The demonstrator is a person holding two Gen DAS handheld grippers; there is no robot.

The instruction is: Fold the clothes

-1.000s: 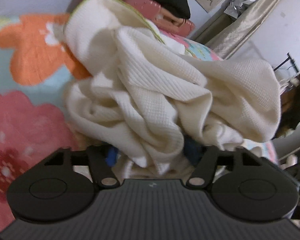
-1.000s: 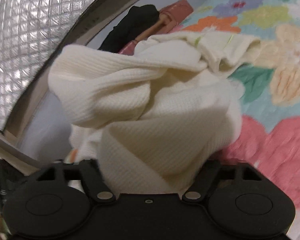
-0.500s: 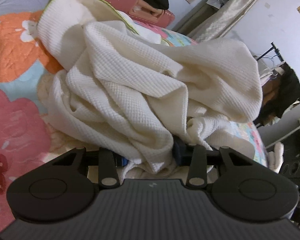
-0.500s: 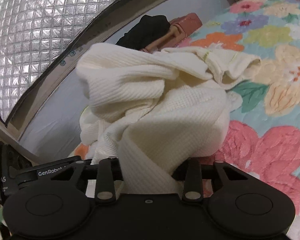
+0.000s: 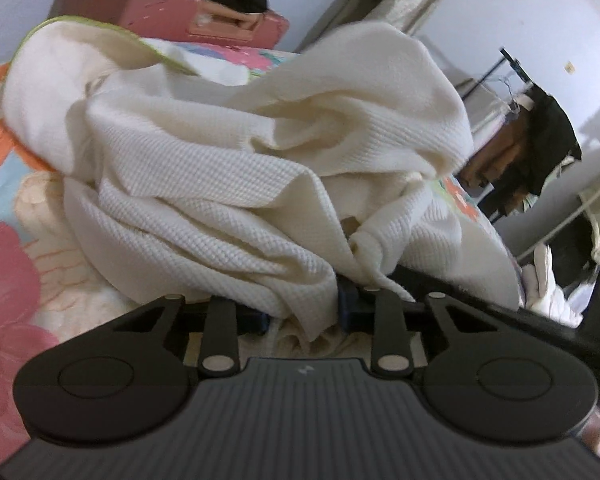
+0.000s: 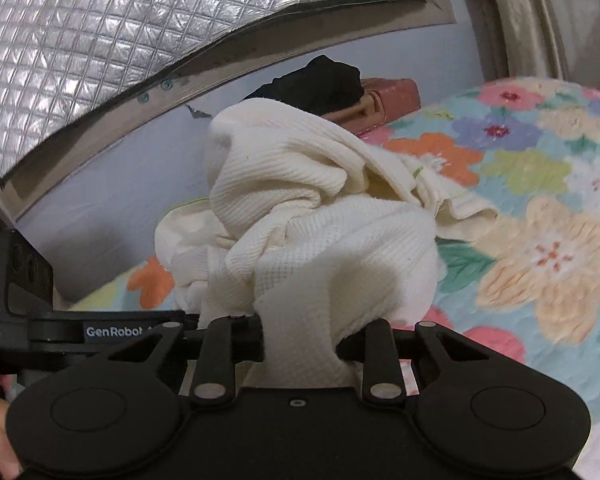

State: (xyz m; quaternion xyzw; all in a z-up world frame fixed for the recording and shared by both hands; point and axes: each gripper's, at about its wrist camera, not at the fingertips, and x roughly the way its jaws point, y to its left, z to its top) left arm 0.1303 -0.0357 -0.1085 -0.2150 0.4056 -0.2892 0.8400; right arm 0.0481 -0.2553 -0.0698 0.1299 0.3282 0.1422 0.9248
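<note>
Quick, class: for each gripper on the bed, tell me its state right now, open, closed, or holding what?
Left gripper: closing, pinching a fold of the cream waffle-knit garment.
Right gripper: closing, pinching a thick bunch of the same garment.

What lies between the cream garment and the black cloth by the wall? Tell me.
A pink bag, seen in the right wrist view: the black cloth rests on it, behind the garment.
</note>
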